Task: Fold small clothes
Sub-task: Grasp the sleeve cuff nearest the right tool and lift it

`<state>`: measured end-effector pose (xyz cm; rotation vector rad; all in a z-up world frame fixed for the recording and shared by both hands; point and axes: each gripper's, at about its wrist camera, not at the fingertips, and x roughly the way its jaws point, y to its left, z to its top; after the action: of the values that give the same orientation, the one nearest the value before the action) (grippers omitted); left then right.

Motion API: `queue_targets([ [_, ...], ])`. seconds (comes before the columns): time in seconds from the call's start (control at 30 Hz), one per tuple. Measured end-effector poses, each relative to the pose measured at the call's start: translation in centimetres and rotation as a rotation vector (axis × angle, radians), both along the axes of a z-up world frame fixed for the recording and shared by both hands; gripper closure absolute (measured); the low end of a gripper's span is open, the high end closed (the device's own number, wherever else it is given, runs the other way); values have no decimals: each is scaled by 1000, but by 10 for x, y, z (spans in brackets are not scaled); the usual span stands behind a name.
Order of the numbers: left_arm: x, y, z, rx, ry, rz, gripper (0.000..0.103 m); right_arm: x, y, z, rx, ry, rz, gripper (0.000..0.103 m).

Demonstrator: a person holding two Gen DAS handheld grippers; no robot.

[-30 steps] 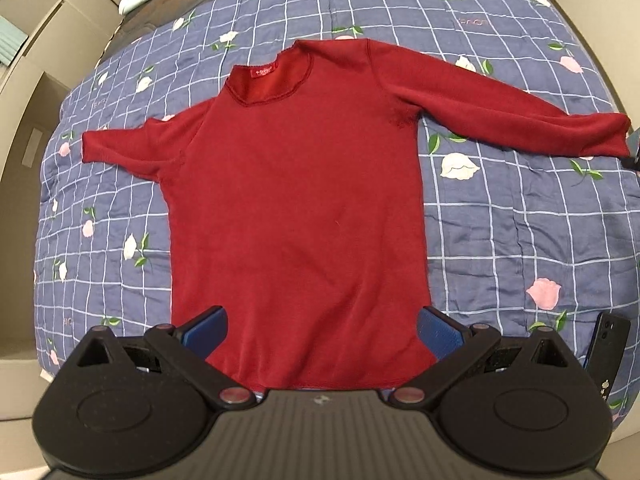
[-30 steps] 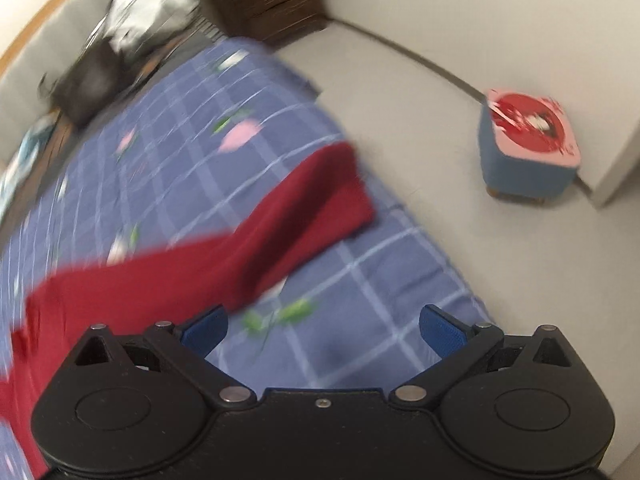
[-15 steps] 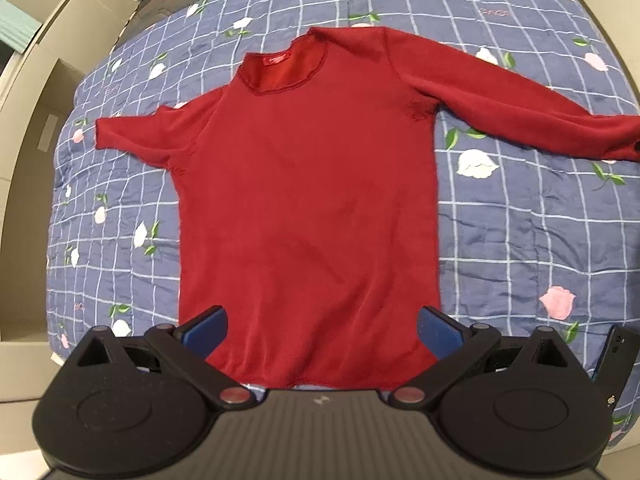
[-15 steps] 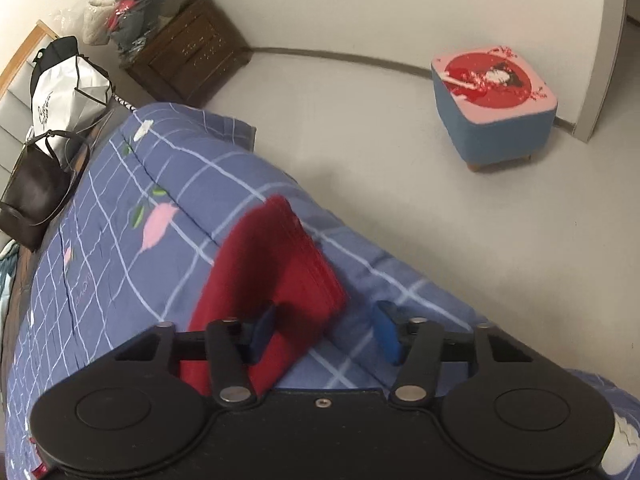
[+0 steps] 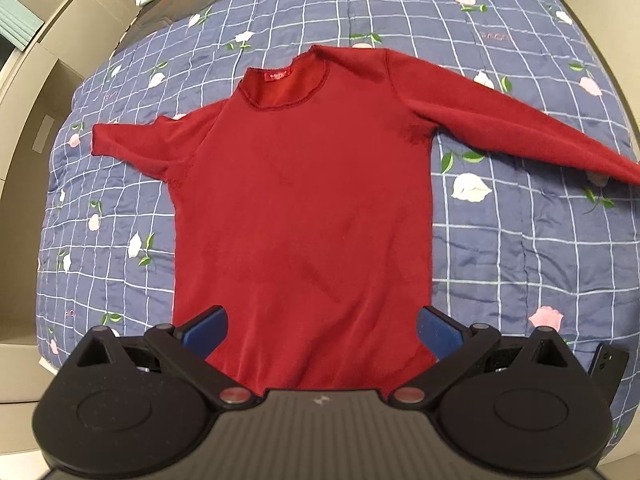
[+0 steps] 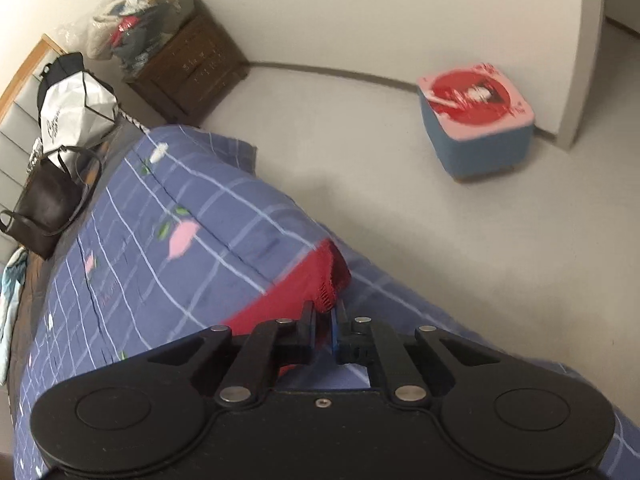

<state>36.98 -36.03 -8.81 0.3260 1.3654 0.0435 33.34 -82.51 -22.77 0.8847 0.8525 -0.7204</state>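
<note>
A dark red long-sleeved top (image 5: 304, 200) lies flat and face up on the blue checked bedspread (image 5: 520, 260), neck away from me, both sleeves spread out. My left gripper (image 5: 322, 326) hovers open above the hem, its blue pads apart over the cloth with nothing between them. In the right wrist view, my right gripper (image 6: 326, 322) is shut on the cuff of the right sleeve (image 6: 320, 276) near the bed's edge, and the cuff bunches up just past the fingertips.
A black phone (image 5: 608, 368) lies on the bedspread by the hem's right corner. Beyond the bed's edge are bare floor, a blue stool with a red and pink top (image 6: 476, 120), a wooden nightstand (image 6: 188, 72) and bags (image 6: 52, 200) at the headboard.
The right gripper came down on the sleeve cuff and closed from wide open to shut on it. The left gripper stayed open and drew back slightly above the hem.
</note>
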Motion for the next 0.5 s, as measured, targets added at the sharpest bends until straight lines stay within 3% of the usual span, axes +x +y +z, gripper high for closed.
queue_targets([
  [0.2, -3, 14, 9, -16, -27, 3, 0, 4, 18, 7, -29, 19, 35, 96],
  [0.5, -7, 53, 21, -59, -69, 57, 0, 47, 72, 87, -226, -67, 259, 96],
])
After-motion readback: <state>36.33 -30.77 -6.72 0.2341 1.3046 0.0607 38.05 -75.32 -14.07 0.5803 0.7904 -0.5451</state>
